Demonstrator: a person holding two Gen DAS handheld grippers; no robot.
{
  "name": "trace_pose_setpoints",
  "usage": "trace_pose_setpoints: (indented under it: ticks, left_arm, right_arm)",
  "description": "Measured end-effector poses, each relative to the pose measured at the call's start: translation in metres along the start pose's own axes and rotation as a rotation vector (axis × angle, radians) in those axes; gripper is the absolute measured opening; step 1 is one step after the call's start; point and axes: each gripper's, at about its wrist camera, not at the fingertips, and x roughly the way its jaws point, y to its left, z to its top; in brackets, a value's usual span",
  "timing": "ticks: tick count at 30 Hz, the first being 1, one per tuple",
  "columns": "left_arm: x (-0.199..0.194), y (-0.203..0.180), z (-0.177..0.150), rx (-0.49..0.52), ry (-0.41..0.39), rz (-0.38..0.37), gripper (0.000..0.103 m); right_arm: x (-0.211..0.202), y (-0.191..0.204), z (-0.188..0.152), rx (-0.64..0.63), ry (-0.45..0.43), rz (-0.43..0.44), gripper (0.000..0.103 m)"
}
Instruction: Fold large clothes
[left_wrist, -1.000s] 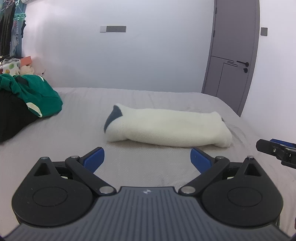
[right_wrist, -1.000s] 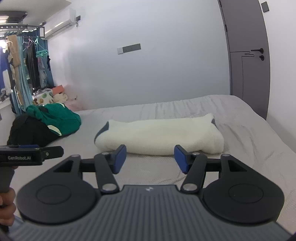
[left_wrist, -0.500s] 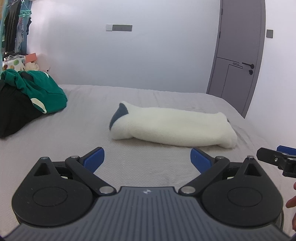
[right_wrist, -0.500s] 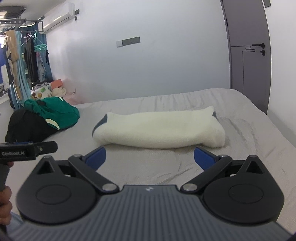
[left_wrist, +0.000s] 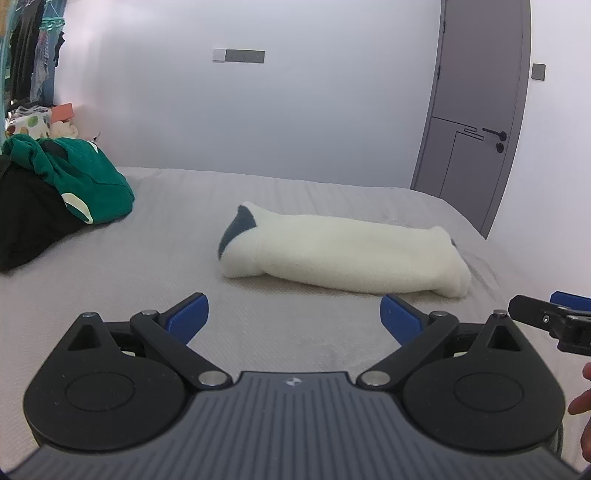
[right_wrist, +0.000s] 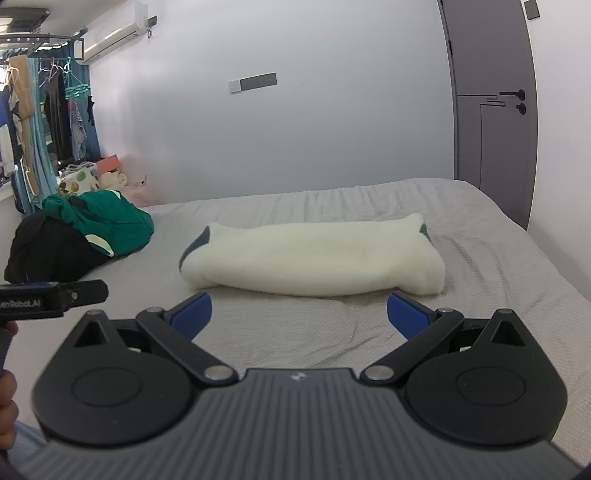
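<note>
At the far left we see a slumped heap of black clothing (left_wrist: 26, 218) with a crumpled green garment (left_wrist: 88, 181) draped over it, soft and shapeless against the finely ribbed grey bed sheet (left_wrist: 155, 266). Mid-bed lies the cream fleece garment (left_wrist: 343, 254), folded into a long, plump roll with a nubby pile and a dark blue-grey patch at its left end; it rests flat on the sheet, well apart from the heap. Nearer us, our left gripper (left_wrist: 293, 315) hovers over the sheet short of the roll, its matte black linkage arms spread and its blue pads wide apart, holding nothing. Our right gripper (right_wrist: 299, 314) is likewise released, pads splayed over wrinkled sheet just in front of the roll. At the right stands a smooth grey door (left_wrist: 476, 122).

Only the right wrist view shows the wall air conditioner (right_wrist: 114, 33) and the hanging clothes rack (right_wrist: 37, 107); it also reveals a second dark patch at the roll's right end. The left wrist view catches the right gripper's tip at its right edge.
</note>
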Motion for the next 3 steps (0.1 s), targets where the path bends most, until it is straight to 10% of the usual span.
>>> trace_pose_setpoints:
  ticks: [3]
  left_arm:
    - [-0.0003,-0.0008,-0.0005,-0.002,0.001,0.002,0.101]
  right_arm:
    - [-0.0005,0.0002,-0.0001,0.003,0.001,0.000,0.103]
